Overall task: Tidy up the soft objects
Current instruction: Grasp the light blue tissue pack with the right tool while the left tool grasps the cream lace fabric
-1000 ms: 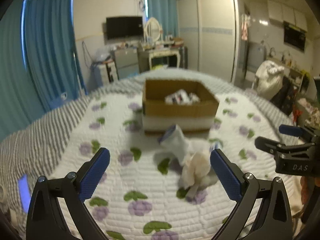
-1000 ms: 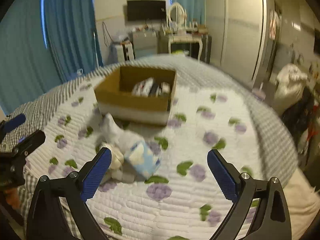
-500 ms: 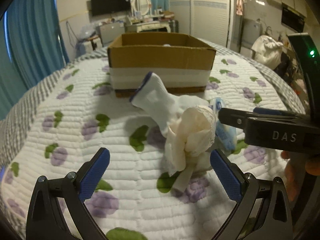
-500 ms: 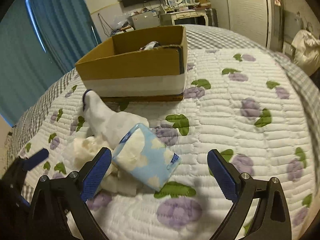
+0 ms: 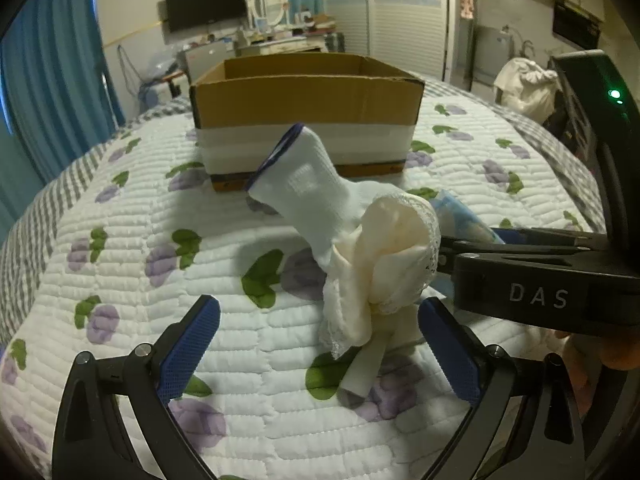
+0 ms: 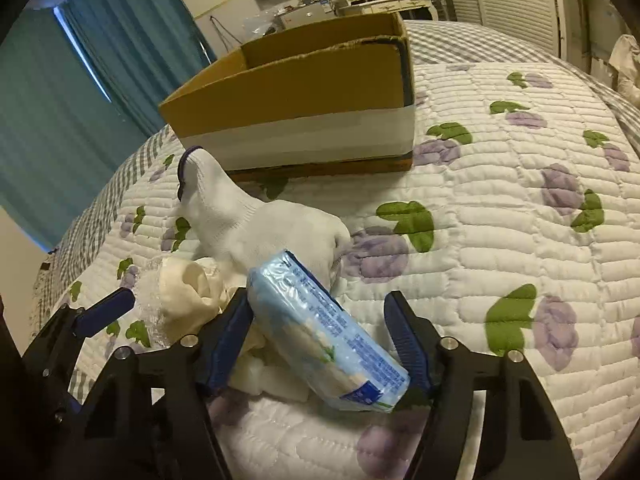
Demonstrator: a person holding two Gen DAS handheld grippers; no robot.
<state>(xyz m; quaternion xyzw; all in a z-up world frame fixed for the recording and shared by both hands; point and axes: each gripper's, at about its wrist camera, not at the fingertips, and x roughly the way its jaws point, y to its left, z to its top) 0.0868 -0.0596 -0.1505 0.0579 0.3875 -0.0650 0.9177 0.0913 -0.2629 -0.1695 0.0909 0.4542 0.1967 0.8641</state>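
Observation:
A white sock with a dark blue cuff (image 5: 308,184) (image 6: 240,216), a cream lace cloth (image 5: 384,264) (image 6: 184,296) and a light blue tissue pack (image 6: 324,336) (image 5: 460,216) lie in a heap on the quilt before a cardboard box (image 5: 308,100) (image 6: 296,92). My left gripper (image 5: 320,344) is open, low over the quilt, its fingers either side of the cream cloth. My right gripper (image 6: 320,344) is partly closed around the tissue pack, its pads close to the pack's sides; contact is unclear. It also shows in the left wrist view (image 5: 536,276).
The bed carries a white quilt with purple flowers (image 5: 120,264) (image 6: 520,200) over a grey checked sheet. Teal curtains (image 5: 48,80) hang on the left. A dresser, a TV (image 5: 206,2) and a wardrobe stand behind the box.
Both grippers have moved forward and down to the heap. The right gripper's fingers have narrowed around the tissue pack. The left gripper stays wide open.

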